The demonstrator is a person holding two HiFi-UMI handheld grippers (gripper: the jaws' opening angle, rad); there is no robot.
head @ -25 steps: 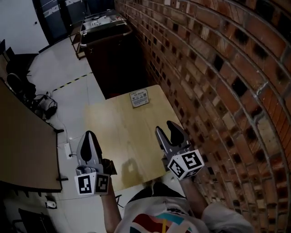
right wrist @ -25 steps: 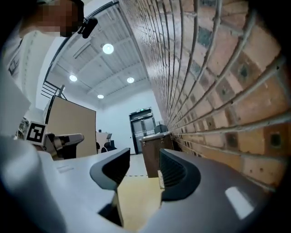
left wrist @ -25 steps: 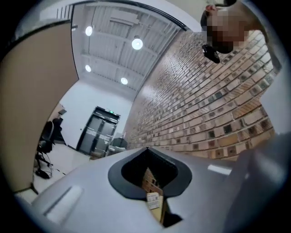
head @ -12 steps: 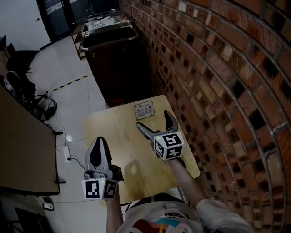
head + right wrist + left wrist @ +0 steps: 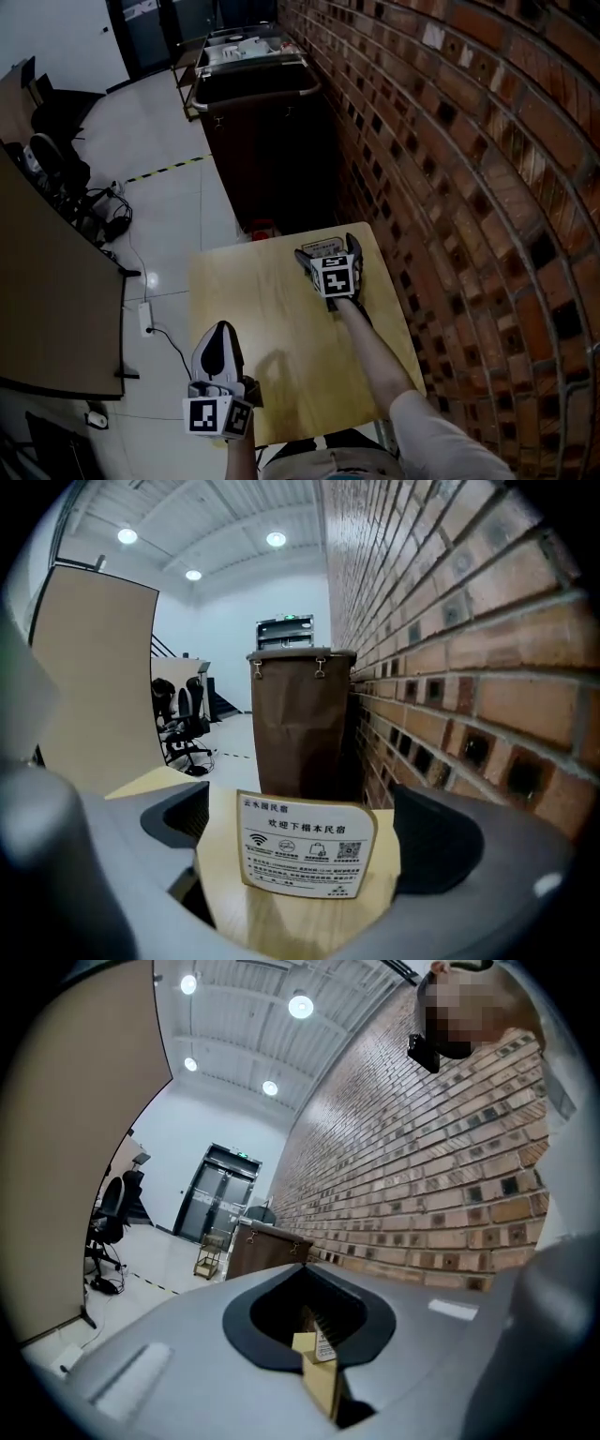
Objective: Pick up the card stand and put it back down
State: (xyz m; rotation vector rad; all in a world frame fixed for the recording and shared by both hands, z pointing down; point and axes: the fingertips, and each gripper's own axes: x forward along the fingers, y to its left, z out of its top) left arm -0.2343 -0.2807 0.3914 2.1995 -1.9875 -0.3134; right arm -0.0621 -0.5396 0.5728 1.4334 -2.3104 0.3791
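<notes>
right hand-held gripper (image 5: 328,248): jaws just opening wide, card stand (image 5: 305,844) between | head view half-hides it | left hand-held gripper (image 5: 222,332): closed

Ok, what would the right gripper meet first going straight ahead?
The card stand, upright just ahead between the right gripper's fingers, which have just been opening; exact depth is unclear.

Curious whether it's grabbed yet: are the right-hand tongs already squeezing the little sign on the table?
No: the right tongs, jaws just opened wide, straddle the card stand with a gap on each side.
</notes>
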